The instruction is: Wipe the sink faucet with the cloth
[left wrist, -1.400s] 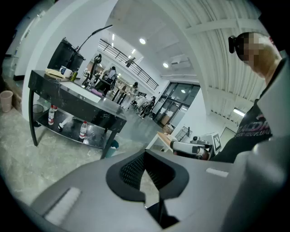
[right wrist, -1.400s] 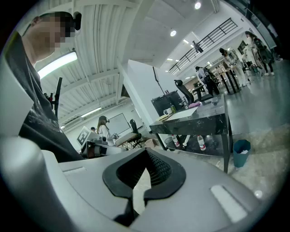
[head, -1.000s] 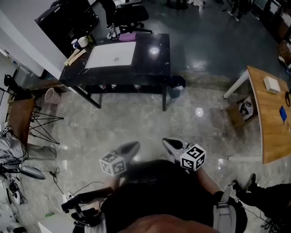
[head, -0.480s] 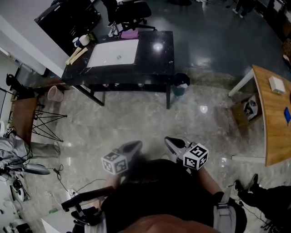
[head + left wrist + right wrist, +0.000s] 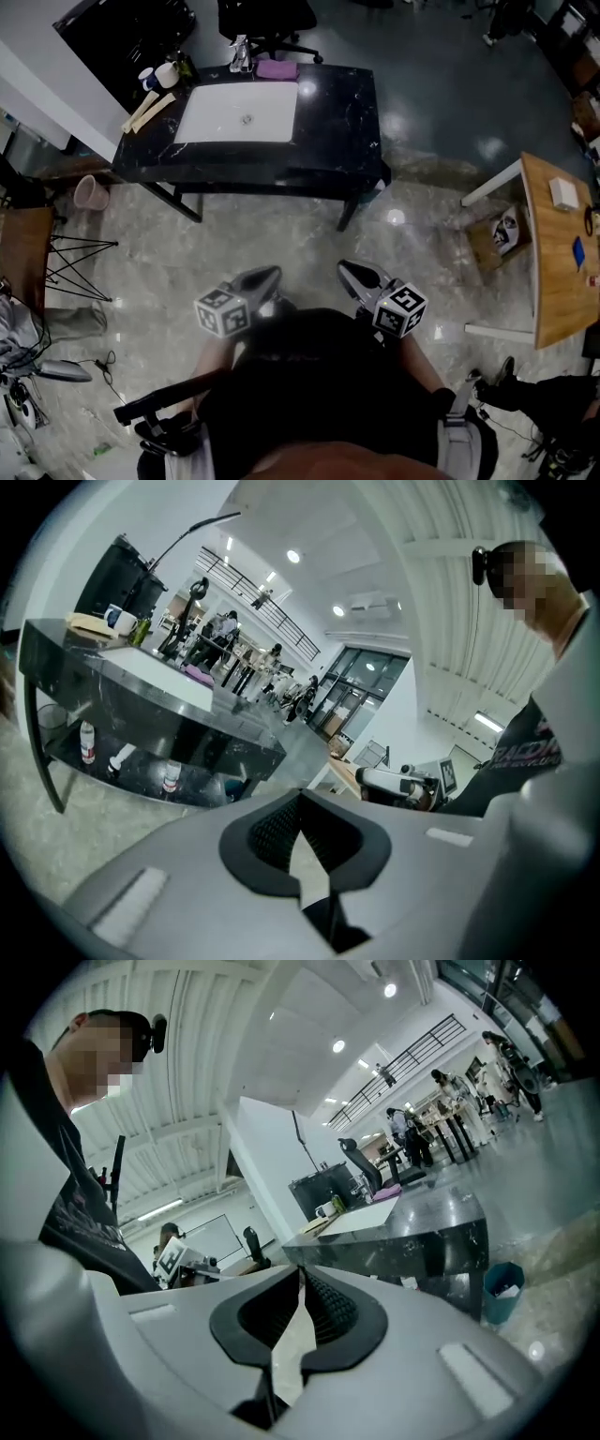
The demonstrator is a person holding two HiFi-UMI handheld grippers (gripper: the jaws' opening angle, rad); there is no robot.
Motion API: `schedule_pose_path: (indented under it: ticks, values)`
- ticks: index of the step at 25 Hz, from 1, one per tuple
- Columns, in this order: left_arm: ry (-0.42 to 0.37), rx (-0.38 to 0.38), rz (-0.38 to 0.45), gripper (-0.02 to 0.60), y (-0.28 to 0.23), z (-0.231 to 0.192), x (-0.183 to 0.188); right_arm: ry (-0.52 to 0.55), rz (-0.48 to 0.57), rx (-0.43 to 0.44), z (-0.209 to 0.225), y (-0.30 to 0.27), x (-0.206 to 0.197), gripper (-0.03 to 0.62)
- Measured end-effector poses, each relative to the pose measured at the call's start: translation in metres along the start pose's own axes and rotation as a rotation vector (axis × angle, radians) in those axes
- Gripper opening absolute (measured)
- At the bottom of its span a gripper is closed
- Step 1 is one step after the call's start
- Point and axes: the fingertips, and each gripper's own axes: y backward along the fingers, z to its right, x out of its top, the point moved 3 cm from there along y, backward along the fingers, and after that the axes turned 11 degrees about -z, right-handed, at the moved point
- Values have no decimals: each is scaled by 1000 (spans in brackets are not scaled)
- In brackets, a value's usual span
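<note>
Head view: sink table (image 5: 347, 112) closer than a second ago

The left gripper (image 5: 274, 273) has its jaws together and empty. The right gripper (image 5: 344, 267) has jaws opening a sliver, with nothing between. Toward 12 o'clock, well apart, the purple cloth (image 5: 277, 68) lies beside the faucet (image 5: 242, 52) behind the white sink (image 5: 211, 120). Two mugs (image 5: 167, 74) stand at 11 o'clock.

**Gloss Nearly Everywhere I Look**

My worktop (image 5: 342, 103) is glossy black stone with white veins, and its sink (image 5: 216, 117) is smooth white. The faucet (image 5: 242, 53) gleams like metal. The purple cloth (image 5: 277, 68) looks soft and matt. The floor (image 5: 281, 225) is polished stone, and the side desk (image 5: 558, 272) is plain wood.
</note>
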Motion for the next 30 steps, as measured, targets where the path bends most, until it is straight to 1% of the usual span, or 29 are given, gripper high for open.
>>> schedule_pose_path:
  ticks: [2,4,7,10,13,16,18,21,23,25,26,28,30]
  values:
    - [-15,-13,17,-8,13,-30,31,15,26,-30,0,-31,27,39]
    - [-30,-16,31,-8,25,-55,55,34,26,-44,0,-62,52,48]
    - [-33,-1,43,-8,46,-93,73,69,6,-57,4,-108,85,54]
    - [36,32,78,-8,72,-131,77,117,-42,-59,9,-149,112,60]
    - [111,68,133,-8,92,-161,75,196,-106,-91,28,-182,141,66]
    - [171,108,171,-8,108,-184,70,310,-168,-137,59,-214,176,86]
    - [197,132,185,-8,116,-196,69,424,-214,-175,79,-241,203,95]
    - [212,176,201,-8,120,-215,76,622,-310,-265,122,-287,246,109]
    - [221,216,216,-8,123,-230,88,740,-386,-340,161,-321,274,110]
    - [238,256,238,-8,125,-247,106,827,-470,-405,207,-357,300,110]
    - [248,276,248,-8,126,-254,116,844,-514,-426,232,-374,311,112]
    - [266,315,259,-8,123,-269,136,837,-601,-455,282,-406,330,118]
    - [276,345,260,-8,116,-284,159,842,-689,-470,327,-432,345,138]
